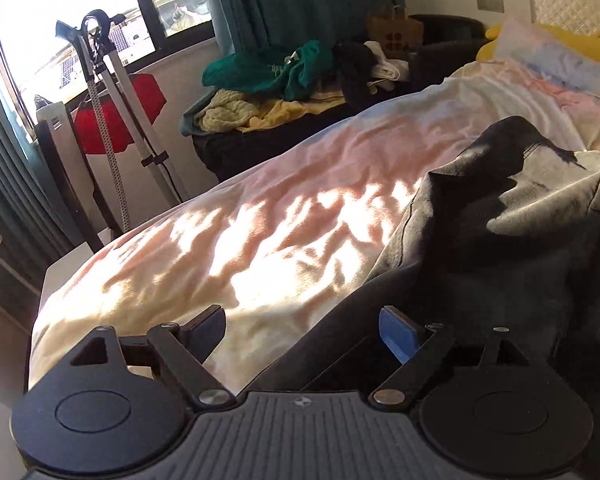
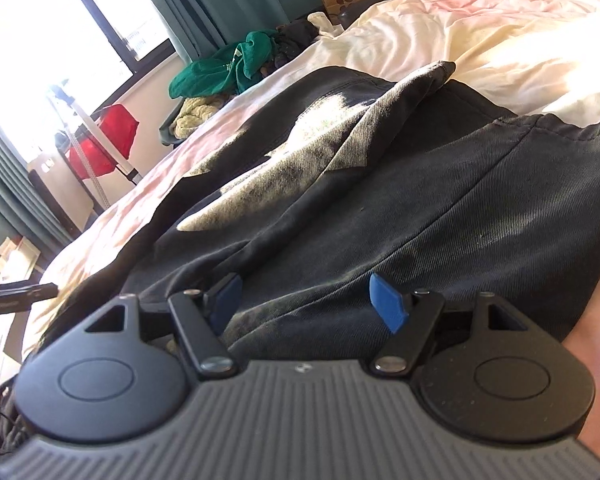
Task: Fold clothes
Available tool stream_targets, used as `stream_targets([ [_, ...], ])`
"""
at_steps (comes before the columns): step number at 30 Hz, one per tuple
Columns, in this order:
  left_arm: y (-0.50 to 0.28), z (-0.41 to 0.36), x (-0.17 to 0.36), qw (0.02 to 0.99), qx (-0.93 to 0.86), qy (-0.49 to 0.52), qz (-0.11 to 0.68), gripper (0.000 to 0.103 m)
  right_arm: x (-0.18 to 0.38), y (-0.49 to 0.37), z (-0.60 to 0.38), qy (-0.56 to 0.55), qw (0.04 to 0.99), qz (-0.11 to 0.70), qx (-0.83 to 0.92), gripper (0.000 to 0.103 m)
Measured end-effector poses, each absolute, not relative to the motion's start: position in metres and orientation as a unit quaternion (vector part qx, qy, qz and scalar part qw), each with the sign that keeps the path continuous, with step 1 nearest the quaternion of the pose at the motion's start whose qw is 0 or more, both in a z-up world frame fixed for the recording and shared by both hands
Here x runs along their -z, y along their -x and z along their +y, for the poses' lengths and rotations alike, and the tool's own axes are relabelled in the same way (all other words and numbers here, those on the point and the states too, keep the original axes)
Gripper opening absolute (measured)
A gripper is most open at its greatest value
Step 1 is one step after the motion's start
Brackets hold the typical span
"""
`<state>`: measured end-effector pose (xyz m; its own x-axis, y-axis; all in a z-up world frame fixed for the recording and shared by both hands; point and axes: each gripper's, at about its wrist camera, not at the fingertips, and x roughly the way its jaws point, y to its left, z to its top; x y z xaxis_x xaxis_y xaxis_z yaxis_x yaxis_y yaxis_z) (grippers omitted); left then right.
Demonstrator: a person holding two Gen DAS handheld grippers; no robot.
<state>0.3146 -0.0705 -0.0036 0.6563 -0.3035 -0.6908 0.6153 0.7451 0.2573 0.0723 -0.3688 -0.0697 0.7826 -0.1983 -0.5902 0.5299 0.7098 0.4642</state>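
So the dark charcoal twill garment (image 2: 380, 184) lies spread out on the bed's rumpled cream-and-pink duvet (image 1: 260, 208), one corner folded over itself. The left gripper (image 1: 302, 338) is spread wide with nothing in it, hovering at the garment's edge. The right gripper (image 2: 306, 304) is released too, fingers apart just above the fabric.

Harsh window (image 1: 60, 12) sunlight dapples the bed (image 1: 260, 208); fisheye edges bend.
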Motion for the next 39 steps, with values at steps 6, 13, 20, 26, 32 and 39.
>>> stream_targets([
  [6, -0.326, 0.023, 0.006, 0.853, 0.274, -0.244, 0.373, 0.086, 0.066, -0.076, -0.36, -0.292, 0.893, 0.269, 0.214, 0.073],
  [13, -0.346, 0.067, 0.044, 0.834, 0.309, -0.187, 0.418, 0.091, 0.068, -0.089, -0.347, -0.257, 0.897, 0.285, 0.219, 0.074],
  [20, -0.344, 0.038, 0.06, 0.812, 0.358, -0.22, 0.406, 0.093, 0.071, -0.101, -0.337, -0.232, 0.897, 0.297, 0.231, 0.074],
  [26, -0.33, 0.027, 0.062, 0.804, 0.37, -0.235, 0.402, 0.024, 0.072, -0.099, -0.337, -0.234, 0.897, 0.296, 0.23, 0.074],
  [32, -0.321, 0.019, 0.027, 0.87, 0.267, -0.25, 0.331, 0.007, 0.067, -0.091, -0.339, -0.256, 0.897, 0.289, 0.216, 0.073],
  [39, -0.362, -0.016, 0.027, 0.905, 0.102, -0.252, 0.328, 0.008, 0.066, -0.085, -0.345, -0.279, 0.896, 0.28, 0.204, 0.072],
])
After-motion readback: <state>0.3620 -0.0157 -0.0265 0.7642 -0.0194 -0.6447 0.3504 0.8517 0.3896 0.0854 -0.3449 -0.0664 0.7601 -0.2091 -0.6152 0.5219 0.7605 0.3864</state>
